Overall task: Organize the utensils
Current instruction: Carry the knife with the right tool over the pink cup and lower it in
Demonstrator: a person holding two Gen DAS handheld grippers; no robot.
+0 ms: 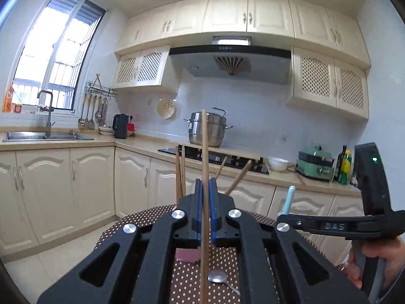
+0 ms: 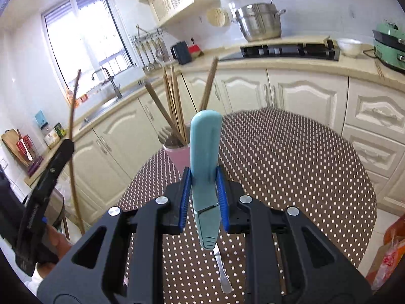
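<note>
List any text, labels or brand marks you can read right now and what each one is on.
"DAS": raised letters on the black right gripper, seen from the left wrist.
Olive-oil bottle label: too small to read.
Range hood control symbols: too blurred.
Packets on the far counter: unreadable.
Lettering on the black left gripper: blurred, unreadable.

Black plastic grippers, blue-padded fingers (image 2: 186, 200), silver screws, "DAS" lettering, green LED

A long wooden chopstick (image 1: 204, 177) stands nearly upright, clamped between blue pads. A light blue peeler (image 2: 206, 157) stands upright too, handle up, also held between blue pads. A pink cup (image 2: 178, 153) on the dotted table holds several wooden chopsticks (image 2: 174, 106), leaning apart. A metal spoon (image 1: 218, 277) lies flat on the table near the cup.
</note>
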